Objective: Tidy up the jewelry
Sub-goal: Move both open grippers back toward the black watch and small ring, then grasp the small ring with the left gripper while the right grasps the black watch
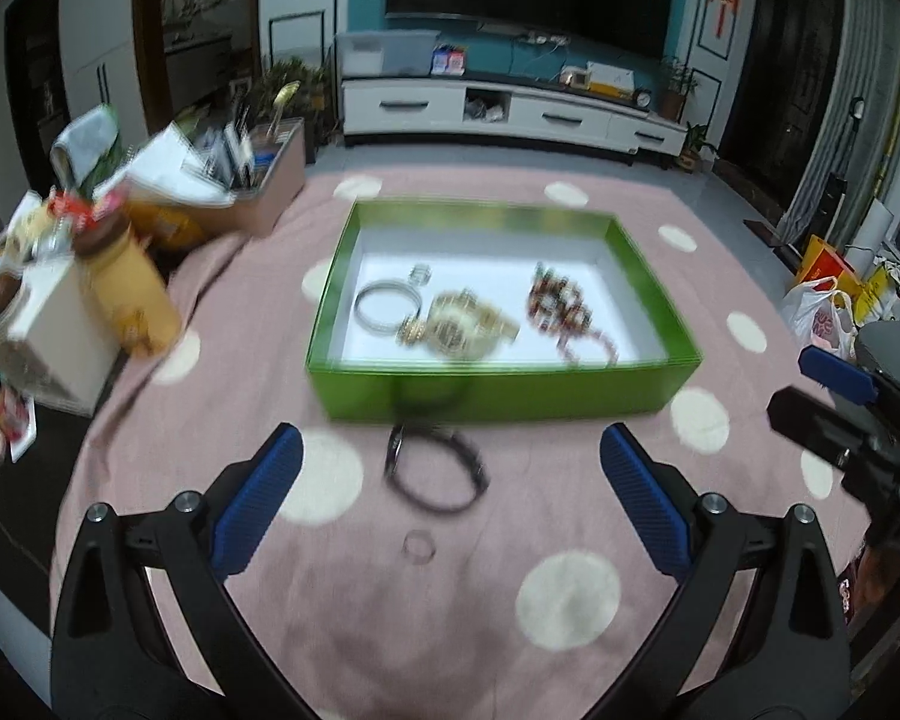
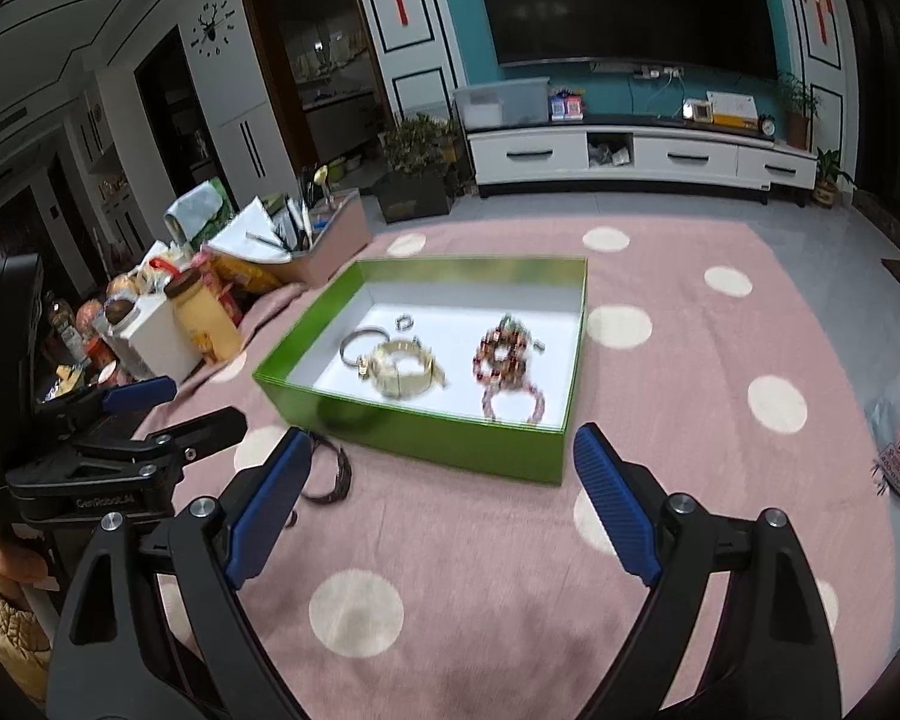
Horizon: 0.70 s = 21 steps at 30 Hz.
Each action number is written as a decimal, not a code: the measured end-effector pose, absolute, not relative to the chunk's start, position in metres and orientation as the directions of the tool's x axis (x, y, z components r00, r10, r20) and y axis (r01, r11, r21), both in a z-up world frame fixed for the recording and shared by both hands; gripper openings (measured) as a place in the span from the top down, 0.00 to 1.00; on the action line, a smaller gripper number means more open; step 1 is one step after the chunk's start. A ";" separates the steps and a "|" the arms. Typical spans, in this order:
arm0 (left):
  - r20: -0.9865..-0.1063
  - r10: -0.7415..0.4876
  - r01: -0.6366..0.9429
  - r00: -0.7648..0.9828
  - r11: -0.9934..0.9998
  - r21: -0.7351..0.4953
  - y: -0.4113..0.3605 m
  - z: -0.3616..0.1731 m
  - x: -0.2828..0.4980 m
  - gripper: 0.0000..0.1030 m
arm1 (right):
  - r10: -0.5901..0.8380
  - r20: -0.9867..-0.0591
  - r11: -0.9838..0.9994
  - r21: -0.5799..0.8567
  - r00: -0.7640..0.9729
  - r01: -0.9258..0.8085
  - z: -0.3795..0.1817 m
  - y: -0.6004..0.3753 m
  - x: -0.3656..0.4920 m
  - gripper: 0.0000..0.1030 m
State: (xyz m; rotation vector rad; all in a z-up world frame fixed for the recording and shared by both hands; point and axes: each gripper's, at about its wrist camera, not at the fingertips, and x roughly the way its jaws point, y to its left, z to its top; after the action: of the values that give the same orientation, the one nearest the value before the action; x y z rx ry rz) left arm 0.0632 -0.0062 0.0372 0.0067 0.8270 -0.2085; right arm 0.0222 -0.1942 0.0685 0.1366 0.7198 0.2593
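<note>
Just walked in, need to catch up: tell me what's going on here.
A person is sorting jewelry into a green box on a pink dotted cloth. Bangles and bead bracelets already lie inside. A dark bracelet remains on the cloth in front of the box. The left claw and right claw are both open and empty.

Right hand-held gripper [image 2: 441, 489] gapes empty over the pink cloth [image 2: 510, 570]; green box [image 2: 450, 447] holds somewhat blurred jewelry [image 2: 402, 369].

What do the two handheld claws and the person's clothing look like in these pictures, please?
Each claw, left and right, has black triangular arms with silver bolts and ribbed blue pads. The left claw's body bears white lettering, hard to read. A tan quilted sleeve shows behind it.
</note>
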 end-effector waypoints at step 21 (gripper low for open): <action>-0.802 -0.176 0.186 0.571 0.979 -0.083 0.009 -0.055 0.038 0.20 | 0.358 -0.740 0.932 0.250 0.568 -0.262 -0.007 -0.152 0.035 0.13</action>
State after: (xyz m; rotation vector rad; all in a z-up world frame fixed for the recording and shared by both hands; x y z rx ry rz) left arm 0.0384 0.0092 -0.0550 0.0109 0.9396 -0.2125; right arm 0.0355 -0.1517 -0.0067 0.1171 0.8952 0.3650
